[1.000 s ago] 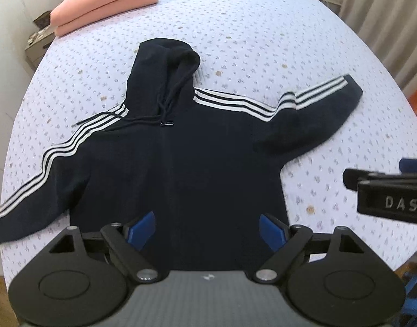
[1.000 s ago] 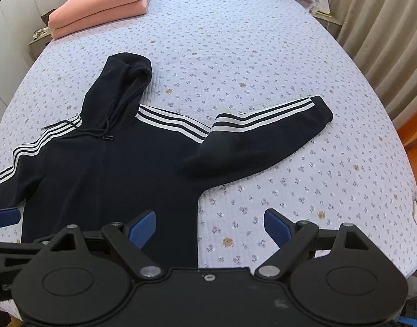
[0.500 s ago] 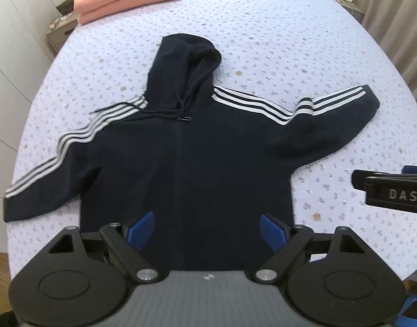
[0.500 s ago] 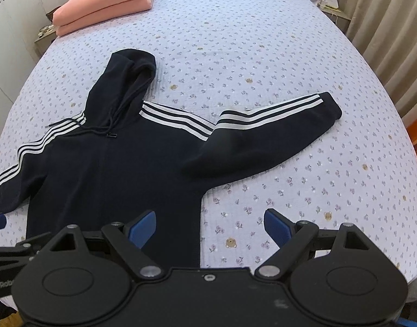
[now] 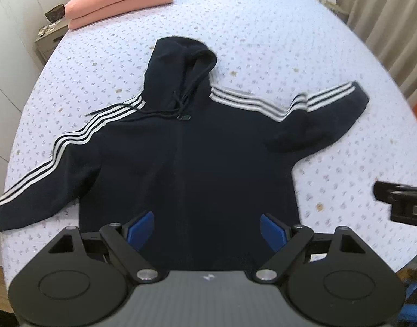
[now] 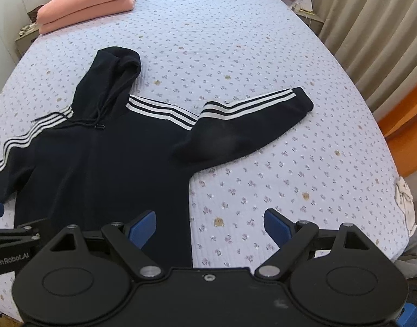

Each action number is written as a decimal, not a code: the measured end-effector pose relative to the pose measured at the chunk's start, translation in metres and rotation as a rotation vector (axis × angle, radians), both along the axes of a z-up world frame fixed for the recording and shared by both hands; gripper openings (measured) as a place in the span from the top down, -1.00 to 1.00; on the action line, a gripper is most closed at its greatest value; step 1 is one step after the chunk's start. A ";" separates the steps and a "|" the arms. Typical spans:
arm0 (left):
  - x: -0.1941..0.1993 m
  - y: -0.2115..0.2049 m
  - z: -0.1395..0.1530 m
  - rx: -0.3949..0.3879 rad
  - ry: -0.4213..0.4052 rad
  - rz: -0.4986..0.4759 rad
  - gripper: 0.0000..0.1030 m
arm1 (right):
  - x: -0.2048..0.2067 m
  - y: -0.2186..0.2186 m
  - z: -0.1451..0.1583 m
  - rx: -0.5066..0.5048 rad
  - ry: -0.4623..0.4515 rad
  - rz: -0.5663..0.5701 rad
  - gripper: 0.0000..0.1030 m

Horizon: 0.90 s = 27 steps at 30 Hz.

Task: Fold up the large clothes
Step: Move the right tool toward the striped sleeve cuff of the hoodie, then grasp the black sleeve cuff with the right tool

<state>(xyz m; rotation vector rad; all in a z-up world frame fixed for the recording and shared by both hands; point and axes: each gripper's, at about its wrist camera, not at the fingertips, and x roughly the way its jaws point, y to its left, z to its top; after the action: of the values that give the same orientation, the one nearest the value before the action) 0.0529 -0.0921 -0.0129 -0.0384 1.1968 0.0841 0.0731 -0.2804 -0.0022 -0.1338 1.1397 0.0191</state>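
The left gripper (image 5: pixel 207 229) hangs over the lower middle of the hoodie (image 5: pixel 192 169), jaws spread wide, its 2 blue pads clear of the cloth and holding nothing. The right gripper (image 6: pixel 209 227) is likewise wide open and empty; it straddles the hoodie's right side seam, with its left pad above dark fabric and its right pad above the bare floral bedspread (image 6: pixel 263 54).

The hoodie lies flat, front up, on the bed, spread out ahead of both grippers. Its long axis runs away from them, hem nearest and hood (image 5: pixel 181 65) farthest. The 2 striped sleeves stretch out sideways, across that axis. The right sleeve (image 6: pixel 252 128) angles out and away toward the curtain side, its cuff well apart from the right gripper yet plainly nearer to it than to the left. The left sleeve (image 5: pixel 48 163) slopes down to the near left edge of the bed and is the left gripper's side. I judge folding has not yet begun, and a sleeve brought in across the body looks the likely first fold.

No container is in view. 2 folded pink blankets (image 6: pixel 86 2) are stacked at the far left corner of the bed.
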 end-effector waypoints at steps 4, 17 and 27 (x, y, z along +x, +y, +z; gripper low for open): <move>-0.004 -0.004 -0.006 0.007 0.006 -0.034 -0.68 | -0.002 -0.005 -0.012 0.018 0.025 -0.013 -0.99; 0.041 -0.078 -0.043 0.051 0.008 -0.059 -0.68 | 0.080 -0.124 -0.091 0.209 -0.063 0.013 -0.76; 0.130 -0.135 -0.126 -0.015 -0.105 0.050 -0.67 | 0.262 -0.249 -0.194 0.199 -0.178 -0.178 -0.76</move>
<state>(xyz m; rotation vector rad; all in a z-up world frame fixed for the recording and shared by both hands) 0.1825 -0.2266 -0.1393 -0.0848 1.0916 0.1161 0.3351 -0.5292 -0.1958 0.1409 0.9625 -0.0363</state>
